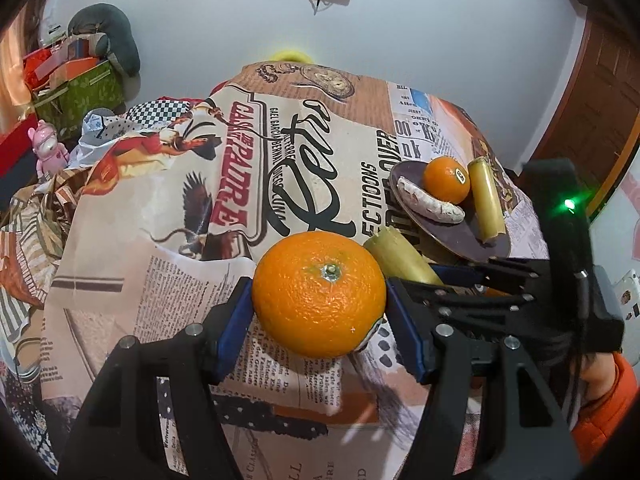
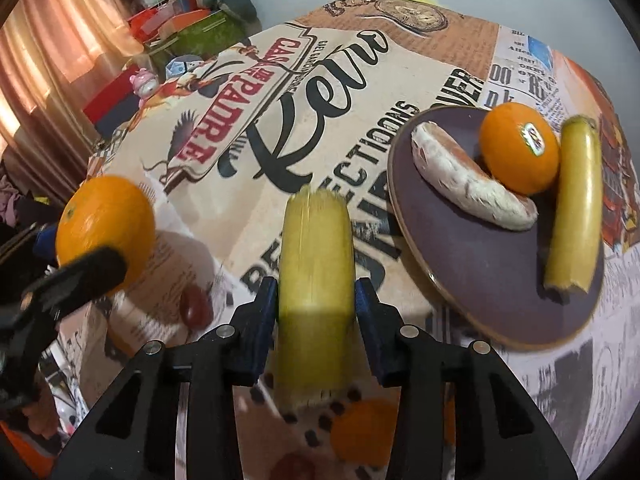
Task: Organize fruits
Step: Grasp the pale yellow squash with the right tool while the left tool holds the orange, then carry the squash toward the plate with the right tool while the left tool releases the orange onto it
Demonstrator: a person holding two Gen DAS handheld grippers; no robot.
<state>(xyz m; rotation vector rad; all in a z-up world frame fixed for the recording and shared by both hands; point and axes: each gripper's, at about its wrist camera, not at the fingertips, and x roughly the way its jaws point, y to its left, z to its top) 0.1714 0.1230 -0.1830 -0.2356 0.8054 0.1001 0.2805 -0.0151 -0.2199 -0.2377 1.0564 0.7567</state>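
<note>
Your left gripper (image 1: 320, 312) clamped the orange (image 1: 319, 294) between its blue pads; your right gripper (image 2: 316, 304) squeezed the yellow-green stalk (image 2: 314, 276) lengthwise, near the plate (image 2: 480, 264).

Both wrist views look steeply down, close, sharing the plate (image 1: 472, 240).

A yellow-green cane piece (image 2: 314, 276) is clamped between the blue pads (image 2: 264, 312) of the right gripper (image 2: 316, 304), its length running along the fingers above the printed tablecloth (image 2: 320, 120). To the right, a dark round plate (image 2: 472, 272) is seen carrying a pale sausage-shaped piece (image 2: 468, 184), a stickered orange (image 2: 518, 148) touching it, and a second cane piece (image 2: 574, 204) beside that orange. At the left edge, another orange (image 2: 102, 224) is seen against the left gripper (image 2: 72, 276), whose finger is blurred.
</note>
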